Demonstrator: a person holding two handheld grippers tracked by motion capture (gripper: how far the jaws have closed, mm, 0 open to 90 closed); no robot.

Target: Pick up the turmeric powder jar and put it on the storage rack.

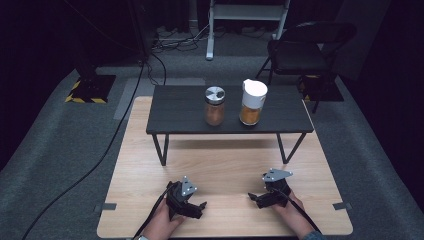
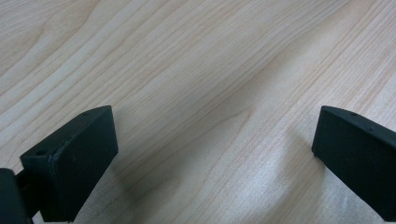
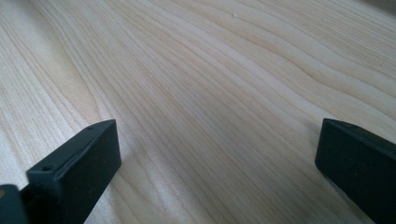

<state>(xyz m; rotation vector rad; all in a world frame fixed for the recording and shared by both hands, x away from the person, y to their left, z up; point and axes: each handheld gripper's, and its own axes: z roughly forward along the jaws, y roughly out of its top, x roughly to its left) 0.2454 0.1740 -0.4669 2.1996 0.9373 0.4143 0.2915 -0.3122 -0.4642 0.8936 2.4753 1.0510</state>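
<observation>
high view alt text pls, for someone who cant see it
Two hand-held tools, left tool and right tool, rest open on a light wooden table. Beyond them, a small dark shelf carries a silver-lidded jar and a white-lidded jar, both holding orange-brown powder.

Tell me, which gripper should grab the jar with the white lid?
Probably the right gripper: the white-lidded jar stands on the dark shelf's right part, nearer that side. Both grippers are open and empty.
</observation>
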